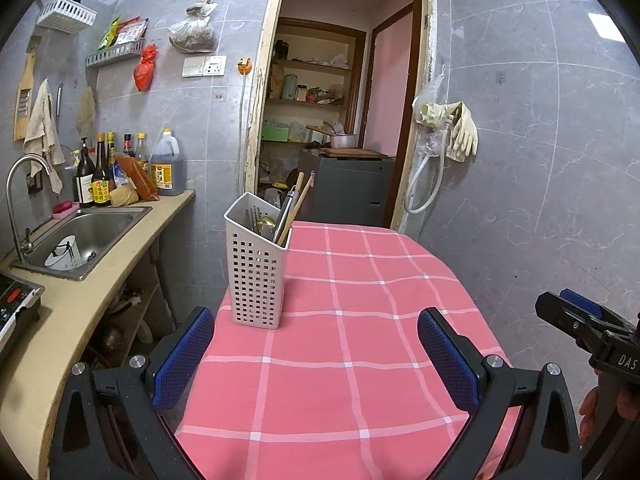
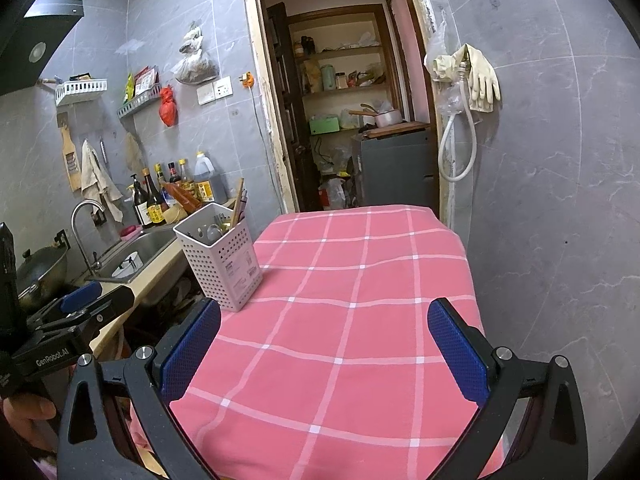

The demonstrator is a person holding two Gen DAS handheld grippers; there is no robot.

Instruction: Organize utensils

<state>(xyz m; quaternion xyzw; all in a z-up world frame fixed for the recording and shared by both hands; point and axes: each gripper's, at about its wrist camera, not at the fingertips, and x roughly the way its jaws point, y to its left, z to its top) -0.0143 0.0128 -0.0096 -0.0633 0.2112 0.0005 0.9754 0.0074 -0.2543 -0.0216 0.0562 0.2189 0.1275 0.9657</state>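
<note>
Both grippers are being held wide apart over the pink checked tablecloth [image 1: 360, 320], nothing gripped. Left gripper [image 1: 316, 356] is being seen from its own camera; the right gripper [image 2: 324, 352] likewise. The white perforated holder [image 1: 256, 264] with utensils [image 1: 288, 212] inside is being seen at 11 o'clock on the cloth, near its left edge. A label on the holder is being shown only in the right view; the sink [image 1: 36, 268] interior is being shown more fully in the left view. A wok [image 2: 40, 268] is being shown only in the right view.
</note>
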